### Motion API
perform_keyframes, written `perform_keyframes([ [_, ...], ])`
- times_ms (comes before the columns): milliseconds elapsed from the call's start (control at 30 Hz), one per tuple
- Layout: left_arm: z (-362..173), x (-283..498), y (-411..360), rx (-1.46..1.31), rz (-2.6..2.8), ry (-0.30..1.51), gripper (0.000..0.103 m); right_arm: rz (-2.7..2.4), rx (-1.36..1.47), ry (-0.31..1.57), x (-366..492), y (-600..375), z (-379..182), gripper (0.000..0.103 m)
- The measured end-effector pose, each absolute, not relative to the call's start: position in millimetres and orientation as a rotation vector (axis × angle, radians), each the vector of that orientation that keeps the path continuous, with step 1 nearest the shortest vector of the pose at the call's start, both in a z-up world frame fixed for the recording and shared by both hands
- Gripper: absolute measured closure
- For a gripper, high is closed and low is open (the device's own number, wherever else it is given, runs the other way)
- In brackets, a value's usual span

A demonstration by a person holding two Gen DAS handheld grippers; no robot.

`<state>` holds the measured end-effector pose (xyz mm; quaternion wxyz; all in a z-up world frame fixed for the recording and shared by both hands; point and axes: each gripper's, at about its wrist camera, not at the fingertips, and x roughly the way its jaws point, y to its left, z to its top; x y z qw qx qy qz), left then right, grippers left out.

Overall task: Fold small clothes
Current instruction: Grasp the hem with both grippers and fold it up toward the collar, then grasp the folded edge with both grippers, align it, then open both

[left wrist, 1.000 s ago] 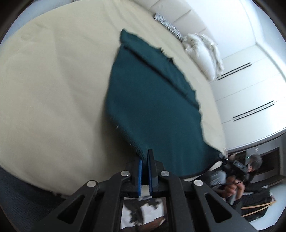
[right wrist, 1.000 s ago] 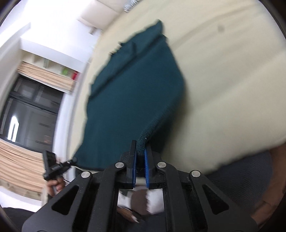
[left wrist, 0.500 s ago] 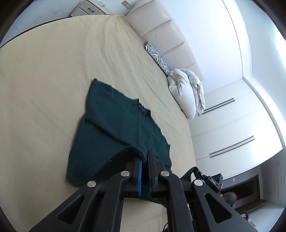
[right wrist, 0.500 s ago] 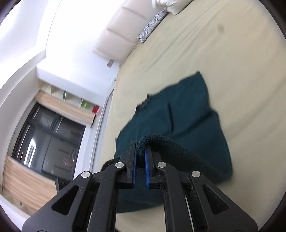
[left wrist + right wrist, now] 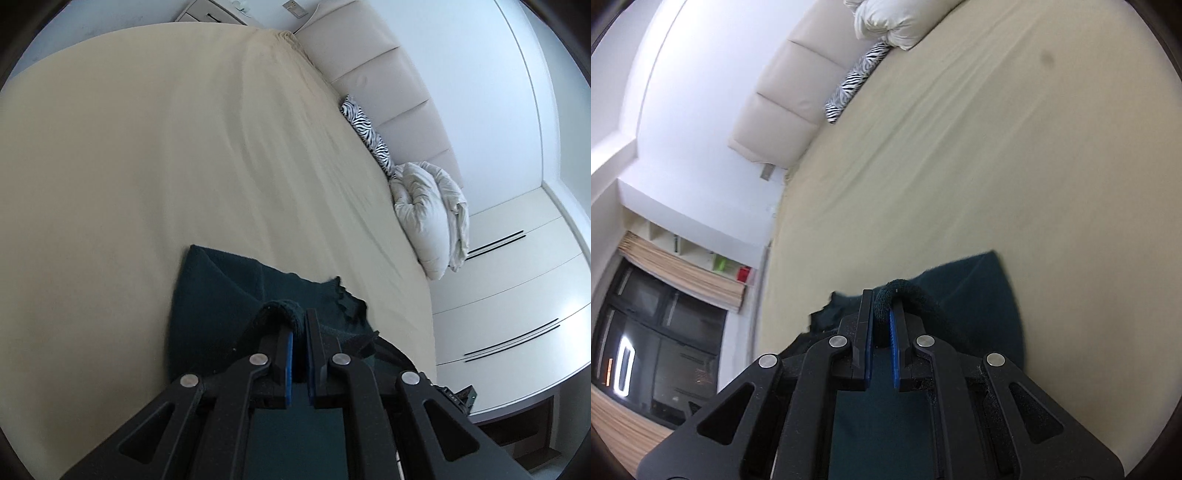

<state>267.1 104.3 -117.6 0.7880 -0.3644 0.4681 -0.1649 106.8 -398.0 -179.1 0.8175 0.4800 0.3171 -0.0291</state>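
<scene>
1. The left gripper (image 5: 300, 325) has its jaws pinched tight on a rolled hem corner of the dark green knit garment (image 5: 218, 306); the right gripper (image 5: 882, 314) is clamped just as tightly on the other hem corner
2. The garment (image 5: 982, 295) lies on the cream bed sheet (image 5: 155, 155), near the bed's foot edge and well apart from the white pillow (image 5: 428, 218) and zebra cushion (image 5: 365, 129) at the headboard end; its far part rests flat while the gripped hem is lifted over it
3. The step in hand looks like a bottom-to-top fold: carry both corners level and in step so the fold line stays straight
4. Bring the hem down to meet the neckline edge, corners over corners, rather than short or skewed
5. Keep slight tension between the two grippers so the knit does not sag or bunch in the middle
6. Lower until the cloth touches before letting go, or the thick hem may roll back
</scene>
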Motion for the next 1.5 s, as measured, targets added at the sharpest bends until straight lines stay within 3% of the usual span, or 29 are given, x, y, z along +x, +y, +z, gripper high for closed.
perform_keyframes([
  [67, -142, 280, 105, -0.795, -0.307, 1.065, 0.09, -0.101, 1.036, 0.715, 126, -405, -199, 0.095],
  [167, -159, 279, 115, -0.845, -0.277, 1.072, 0.055, -0.158, 0.992, 0.818, 151, -408, -224, 0.086],
  [200, -154, 273, 121, -0.856, -0.272, 1.048, 0.037, -0.151, 0.991, 0.832, 156, -408, -230, 0.083],
  [233, -151, 269, 125, -0.859, -0.264, 1.032, 0.027, -0.136, 1.002, 0.827, 156, -409, -233, 0.077],
  [267, -147, 264, 130, -0.857, -0.253, 1.012, 0.026, -0.133, 1.004, 0.798, 152, -409, -231, 0.067],
  [333, -139, 251, 135, -0.847, -0.261, 0.986, 0.026, -0.128, 0.987, 0.77, 147, -410, -225, 0.056],
  [433, -128, 225, 134, -0.779, -0.265, 0.971, 0.027, -0.15, 0.928, 0.788, 141, -408, -215, 0.053],
  [667, -129, 173, 109, -0.551, -0.243, 0.966, 0.035, -0.198, 0.695, 0.831, 103, -382, -186, 0.053],
  [867, -145, 153, 104, -0.43, -0.206, 0.983, 0.05, -0.218, 0.611, 0.915, 62, -356, -198, 0.056],
  [967, -145, 145, 104, -0.395, -0.195, 0.971, 0.057, -0.219, 0.576, 0.927, 34, -344, -204, 0.068],
  [1067, -145, 140, 104, -0.381, -0.188, 0.967, 0.06, -0.232, 0.536, 0.918, 20, -336, -205, 0.073],
  [1367, -146, 129, 102, -0.326, -0.152, 0.944, 0.065, -0.259, 0.491, 0.905, -10, -325, -191, 0.073],
  [1433, -149, 128, 103, -0.328, -0.152, 0.95, 0.083, -0.26, 0.481, 0.91, -11, -324, -193, 0.077],
  [1467, -150, 128, 104, -0.327, -0.153, 0.954, 0.085, -0.261, 0.476, 0.915, -11, -325, -195, 0.09],
  [1500, -150, 127, 104, -0.317, -0.152, 0.953, 0.088, -0.262, 0.476, 0.921, -11, -325, -197, 0.092],
])
